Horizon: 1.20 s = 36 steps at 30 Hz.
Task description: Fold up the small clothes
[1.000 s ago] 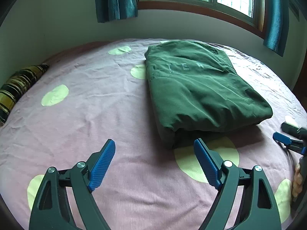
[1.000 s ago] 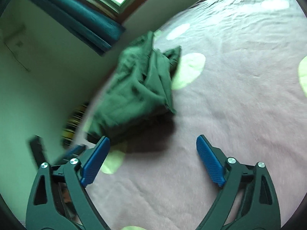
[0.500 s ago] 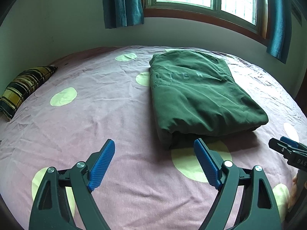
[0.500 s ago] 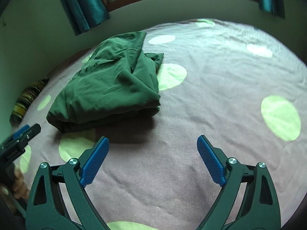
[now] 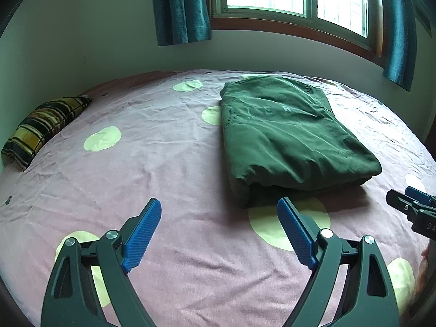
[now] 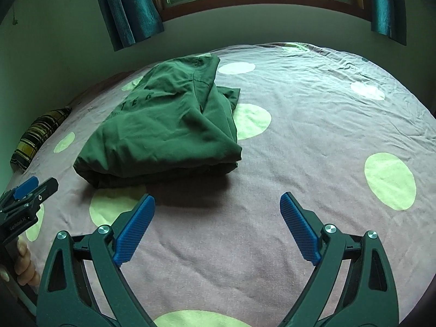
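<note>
Spotted bedsheet (image 5: 177, 179): folded green garment (image 5: 286, 136) just beyond left tool (image 5: 219, 230), right tool (image 6: 218, 224); both wide, empty

Bare bedsheet (image 5: 169, 179) open under my spread left fingers (image 5: 141, 230), folded green garment (image 5: 286, 136) blocking ahead to the right, striped pillow (image 5: 41, 128) at far left edge, wall behind, wide clear sheet right of my right fingers (image 6: 298, 226)

The right hand-held gripper (image 6: 218, 223) hovers with jaws spread wide over the bed (image 6: 313, 141), holding nothing. A folded green garment (image 6: 163, 128) lies toward the bed's far left edge, near a striped pillow (image 6: 38, 136). The left hand-held gripper (image 6: 32, 188) shows at the left.
</note>
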Motion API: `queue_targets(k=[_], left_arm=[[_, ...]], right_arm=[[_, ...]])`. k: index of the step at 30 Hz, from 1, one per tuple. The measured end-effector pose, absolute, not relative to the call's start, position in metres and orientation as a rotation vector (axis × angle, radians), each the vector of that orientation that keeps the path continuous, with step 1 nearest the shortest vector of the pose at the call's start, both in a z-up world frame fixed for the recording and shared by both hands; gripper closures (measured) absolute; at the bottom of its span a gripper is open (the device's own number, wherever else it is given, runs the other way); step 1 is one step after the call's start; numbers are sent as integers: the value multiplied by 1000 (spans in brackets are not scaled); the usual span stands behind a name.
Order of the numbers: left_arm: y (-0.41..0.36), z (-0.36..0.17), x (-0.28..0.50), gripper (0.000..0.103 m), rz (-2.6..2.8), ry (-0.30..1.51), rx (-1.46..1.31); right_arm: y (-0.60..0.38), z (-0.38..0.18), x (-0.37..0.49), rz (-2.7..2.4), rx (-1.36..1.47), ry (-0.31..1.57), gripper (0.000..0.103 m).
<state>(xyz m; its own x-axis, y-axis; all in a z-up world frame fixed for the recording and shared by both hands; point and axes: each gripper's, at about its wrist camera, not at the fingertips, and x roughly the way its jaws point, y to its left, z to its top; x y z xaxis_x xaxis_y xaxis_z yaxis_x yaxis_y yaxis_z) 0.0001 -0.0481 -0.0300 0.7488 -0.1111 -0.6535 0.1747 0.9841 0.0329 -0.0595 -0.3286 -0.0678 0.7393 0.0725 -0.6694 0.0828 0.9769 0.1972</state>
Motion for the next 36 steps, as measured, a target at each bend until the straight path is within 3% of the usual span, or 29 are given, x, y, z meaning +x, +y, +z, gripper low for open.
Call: queue_targets(k=[36], left_arm=[[-52,-26,-10,17,-134,678,104]], right_arm=[[-319,-63,-64,-36,163,731,10]])
